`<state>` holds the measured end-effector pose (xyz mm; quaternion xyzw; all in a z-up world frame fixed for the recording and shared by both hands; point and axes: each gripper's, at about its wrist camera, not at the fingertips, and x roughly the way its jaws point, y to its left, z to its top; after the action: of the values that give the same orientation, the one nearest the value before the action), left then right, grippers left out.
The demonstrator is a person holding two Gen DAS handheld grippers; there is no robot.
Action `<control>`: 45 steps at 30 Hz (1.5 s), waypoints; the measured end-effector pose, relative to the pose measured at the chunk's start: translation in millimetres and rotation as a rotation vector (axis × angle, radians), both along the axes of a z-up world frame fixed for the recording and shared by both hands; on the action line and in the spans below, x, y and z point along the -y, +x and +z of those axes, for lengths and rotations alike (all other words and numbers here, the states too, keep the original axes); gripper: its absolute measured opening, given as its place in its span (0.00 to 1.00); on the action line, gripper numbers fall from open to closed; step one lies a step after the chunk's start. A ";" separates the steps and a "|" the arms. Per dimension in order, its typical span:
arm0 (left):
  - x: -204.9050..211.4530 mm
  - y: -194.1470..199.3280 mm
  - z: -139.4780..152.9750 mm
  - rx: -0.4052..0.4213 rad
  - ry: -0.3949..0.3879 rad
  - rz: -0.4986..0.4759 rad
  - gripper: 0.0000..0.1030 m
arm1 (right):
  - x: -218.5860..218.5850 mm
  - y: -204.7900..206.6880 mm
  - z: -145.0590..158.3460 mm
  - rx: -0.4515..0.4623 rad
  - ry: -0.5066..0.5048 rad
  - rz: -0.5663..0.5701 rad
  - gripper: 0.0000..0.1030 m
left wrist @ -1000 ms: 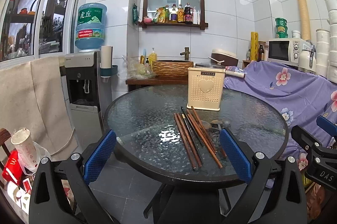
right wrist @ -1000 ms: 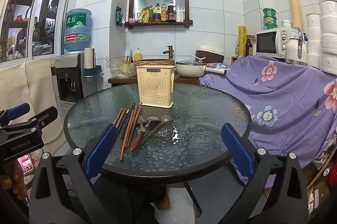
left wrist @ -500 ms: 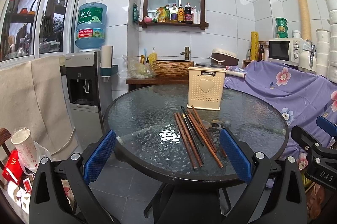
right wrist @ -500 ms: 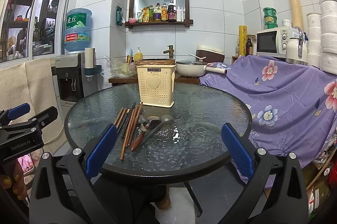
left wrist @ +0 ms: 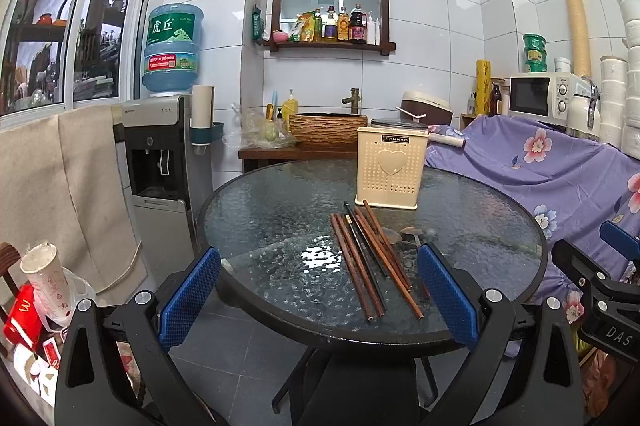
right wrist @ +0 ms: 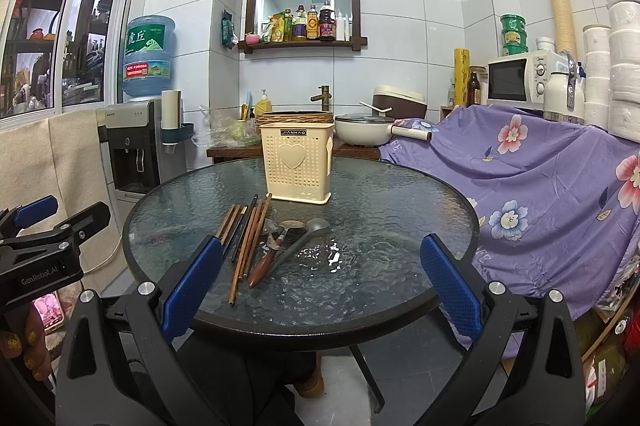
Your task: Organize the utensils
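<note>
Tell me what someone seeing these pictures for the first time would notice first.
Probably the round glass table in the middle, with a cream perforated utensil holder standing at its far side. Chopsticks and spoons lie loose on the glass in front of the holder. Both grippers, left and right, hang open at the near edge, holding nothing.

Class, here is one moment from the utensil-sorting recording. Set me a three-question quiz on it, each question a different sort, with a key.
1. True or false: the chopsticks already stand inside the cream holder.
2. Multiple choice: in the right wrist view, the spoons lie A) left of the chopsticks, B) right of them, C) in the holder.
3. Fill in: both the left gripper and the right gripper are ____ and hold nothing.

Key: 1 false; 2 B; 3 open.
</note>
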<state>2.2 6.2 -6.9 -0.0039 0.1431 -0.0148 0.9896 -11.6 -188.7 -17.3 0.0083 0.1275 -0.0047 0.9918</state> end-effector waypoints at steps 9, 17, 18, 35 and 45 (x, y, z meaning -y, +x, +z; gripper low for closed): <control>0.1 0.0 -0.2 -0.002 0.000 -0.001 0.94 | -0.3 0.0 0.2 -0.002 -0.001 0.001 0.95; -1.3 8.2 -4.9 -0.024 0.002 -0.017 0.94 | -2.0 -0.1 -1.8 -0.001 -0.015 0.000 0.95; -2.0 10.9 -7.7 -0.034 0.005 -0.021 0.94 | -1.7 2.2 -1.7 -0.005 -0.021 0.000 0.95; -26.5 99.7 -46.8 -0.277 -0.018 -0.035 0.81 | 1.5 103.6 -31.7 -0.243 -0.045 0.117 0.95; -24.0 180.1 -47.7 -0.448 -0.046 -0.125 0.48 | -23.3 201.7 -19.0 -0.345 -0.048 0.274 0.87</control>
<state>182.3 30.2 -54.6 -0.0206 0.3587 -0.0780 0.9299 190.1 -165.4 -36.3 -0.0336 0.2949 0.1256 0.9466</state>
